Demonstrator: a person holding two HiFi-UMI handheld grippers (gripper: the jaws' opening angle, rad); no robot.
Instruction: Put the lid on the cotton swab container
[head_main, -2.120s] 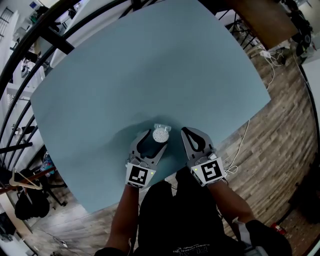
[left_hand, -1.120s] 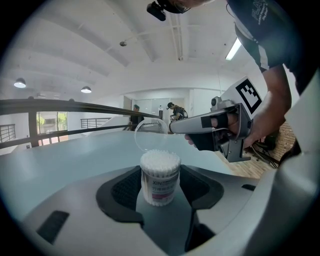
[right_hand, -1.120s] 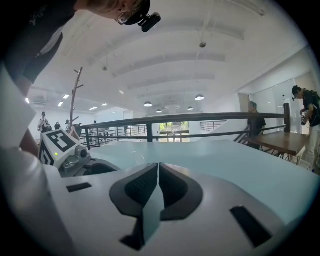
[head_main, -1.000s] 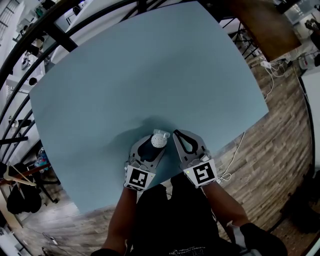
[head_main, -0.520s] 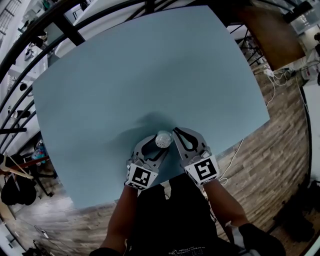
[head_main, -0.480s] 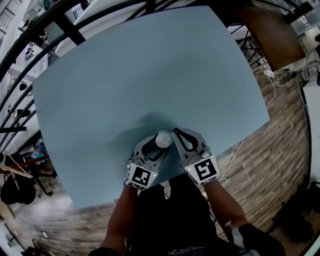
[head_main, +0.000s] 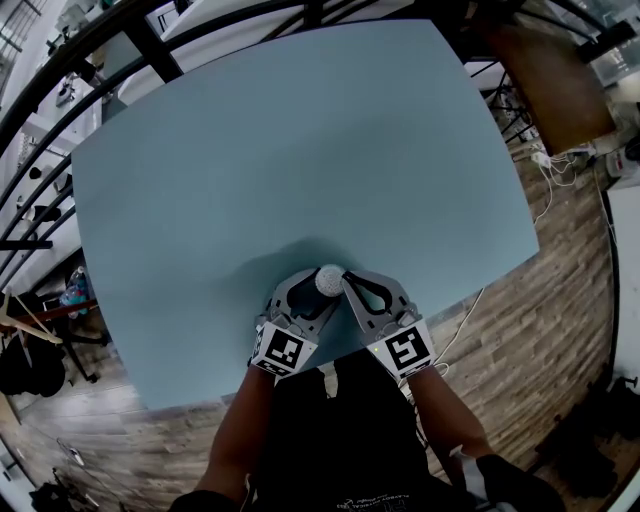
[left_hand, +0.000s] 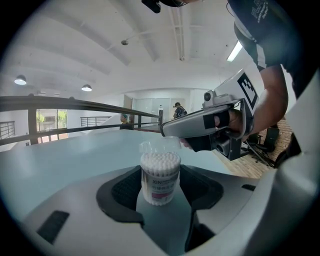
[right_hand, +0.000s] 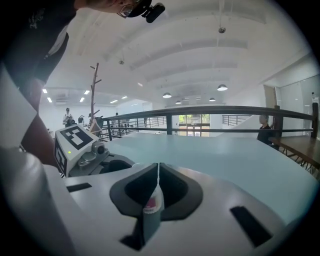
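Observation:
The cotton swab container (left_hand: 160, 179), a clear tube with a pink label and packed with white swabs, stands upright on the blue table (head_main: 300, 150). My left gripper (left_hand: 161, 192) is shut on it, one pad against each side. From the right, my right gripper (left_hand: 166, 132) reaches in, shut on the clear lid (left_hand: 159, 146). The lid hovers just over the swab tops, slightly tilted. In the head view both grippers meet at the container (head_main: 329, 279) near the table's front edge. In the right gripper view the right gripper (right_hand: 158, 172) has its jaws pressed together on the thin lid edge.
The table's front edge runs just behind both grippers, with wooden floor (head_main: 560, 300) below. A dark railing (right_hand: 200, 111) borders the far side. The left gripper's marker cube (right_hand: 75, 142) sits close to the right gripper's left flank.
My right gripper has moved left with the lid, from beside the container to directly over it. The left gripper and the container have stayed put.

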